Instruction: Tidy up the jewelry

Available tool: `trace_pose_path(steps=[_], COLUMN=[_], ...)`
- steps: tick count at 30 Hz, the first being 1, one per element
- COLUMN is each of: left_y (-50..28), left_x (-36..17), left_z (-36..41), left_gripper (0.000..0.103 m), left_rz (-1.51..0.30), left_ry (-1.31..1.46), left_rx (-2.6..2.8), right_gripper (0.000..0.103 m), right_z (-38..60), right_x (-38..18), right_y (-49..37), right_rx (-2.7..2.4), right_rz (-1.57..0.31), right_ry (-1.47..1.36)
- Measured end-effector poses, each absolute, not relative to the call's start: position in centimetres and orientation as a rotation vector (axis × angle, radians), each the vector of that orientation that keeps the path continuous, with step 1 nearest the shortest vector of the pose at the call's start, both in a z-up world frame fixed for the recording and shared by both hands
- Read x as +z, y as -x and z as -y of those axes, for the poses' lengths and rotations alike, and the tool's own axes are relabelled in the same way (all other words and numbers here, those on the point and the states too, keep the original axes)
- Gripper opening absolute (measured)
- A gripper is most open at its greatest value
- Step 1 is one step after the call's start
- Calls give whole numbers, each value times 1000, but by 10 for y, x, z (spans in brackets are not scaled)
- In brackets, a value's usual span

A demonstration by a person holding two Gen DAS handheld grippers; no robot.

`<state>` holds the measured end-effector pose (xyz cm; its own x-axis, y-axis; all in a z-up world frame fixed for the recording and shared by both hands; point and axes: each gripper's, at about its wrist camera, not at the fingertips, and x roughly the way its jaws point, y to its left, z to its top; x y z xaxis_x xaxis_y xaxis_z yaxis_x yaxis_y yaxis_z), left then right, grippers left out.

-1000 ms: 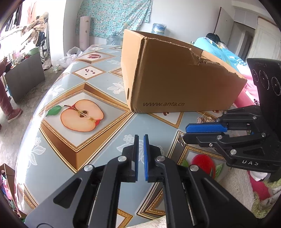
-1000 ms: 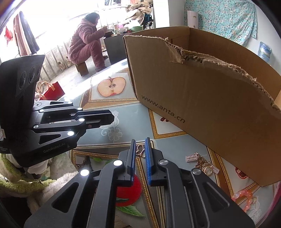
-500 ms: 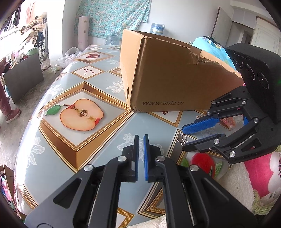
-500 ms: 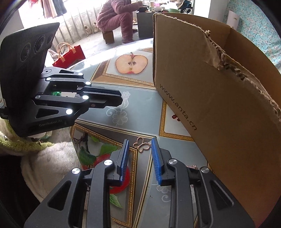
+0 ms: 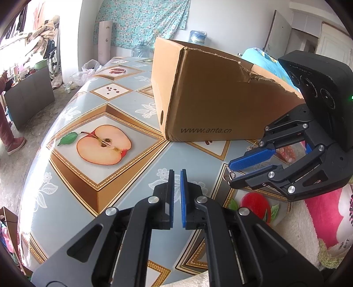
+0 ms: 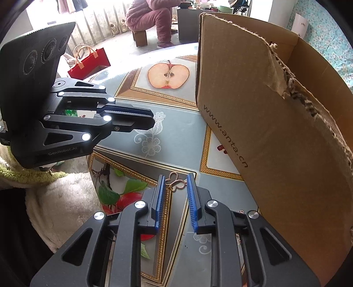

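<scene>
the jewelry piece here is a small butterfly-shaped ornament made of thin rose-gold wire, with open loops for wings. it lies flat on the table, just in front of the fingertips of the right gripper, near the low wall of the cardboard box. in the left wrist view only a small wire loop of it shows at the tip of that gripper.

the table has a glossy blue-grey cloth with gold frames and fruit pictures, one of them a halved apple. the box is brown, its top edge is torn, and a web address is printed on its side. behind it hangs a floral curtain. a person in pink clothes sits far behind, and a red bag stands on the floor.

the left gripper has its jaws almost together, with only a thin gap and nothing between them. the right gripper's jaws stand a little apart; they have just been closing, and the ornament lies at the gap between the tips, but the pads do not press it.
</scene>
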<state>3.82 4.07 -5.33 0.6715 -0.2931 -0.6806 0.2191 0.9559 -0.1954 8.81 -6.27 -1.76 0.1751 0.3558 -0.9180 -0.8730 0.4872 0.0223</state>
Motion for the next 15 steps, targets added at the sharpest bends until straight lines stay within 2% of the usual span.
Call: trace_pose_path(steps=[3,4,12,15], left_y=[-38,-38,-37,-38], left_x=[-53,-53,-53,-52], left_z=[-41,-41,-41,-41], left_gripper=[4,4,4,5], left_rz=[-781,-780,-783,-784], left_ry=[101,101,99,98], left_rx=[-288,-288,-290,-290], right_gripper=[20,17,17,25], right_z=[62,64,70,69], right_x=[-18,-18,-15,-16], right_y=[-89,-90,-91,-94], right_rx=[946,947,935,930], right_rz=[-1064,-1067,-1068,-1089], right_ry=[596,594,589,593])
